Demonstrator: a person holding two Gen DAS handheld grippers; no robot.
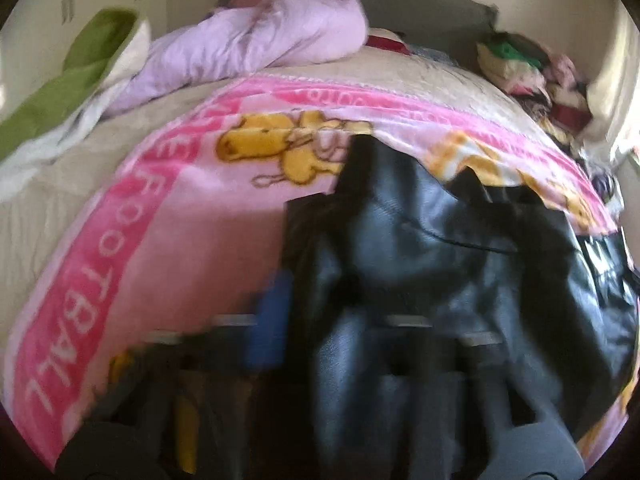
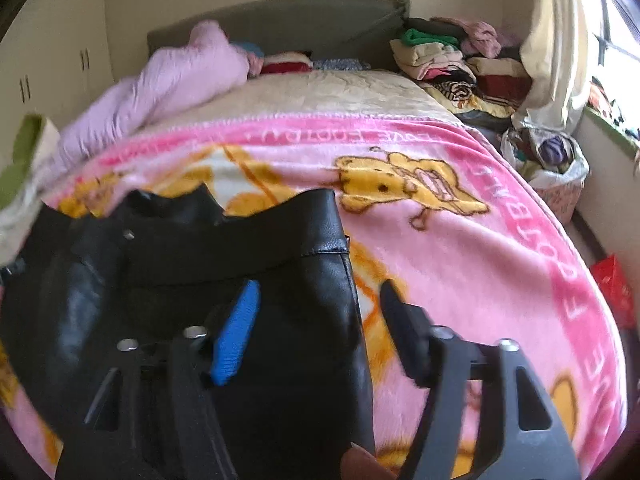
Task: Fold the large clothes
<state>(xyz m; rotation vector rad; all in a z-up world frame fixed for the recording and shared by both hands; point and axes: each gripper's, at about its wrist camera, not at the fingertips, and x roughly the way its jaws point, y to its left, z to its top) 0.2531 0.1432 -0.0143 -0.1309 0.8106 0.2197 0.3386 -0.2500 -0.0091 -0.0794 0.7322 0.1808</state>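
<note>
A black leather jacket [image 1: 440,248] [image 2: 200,248] lies crumpled on a pink cartoon blanket [image 1: 200,240] [image 2: 480,260] that covers the bed. In the right wrist view my right gripper [image 2: 318,288] hangs low over the jacket's right edge. Its blue pad [image 2: 236,332] is over the leather and its black finger [image 2: 400,332] over the blanket. The jaws stand apart, and the edge between them is not pinched. The left wrist view is blurred. My left gripper [image 1: 324,320] is at the jacket's left edge, where only its blue pad [image 1: 272,312] stands out. The other finger is lost against the black leather.
A lilac duvet [image 1: 260,40] [image 2: 160,88] is bunched at the back left near the grey headboard [image 2: 300,28]. Stacked clothes [image 1: 520,60] [image 2: 440,60] fill the back right corner. A green-and-white cloth [image 1: 80,72] lies far left. A bag of clothes [image 2: 552,160] stands beside the bed under the window.
</note>
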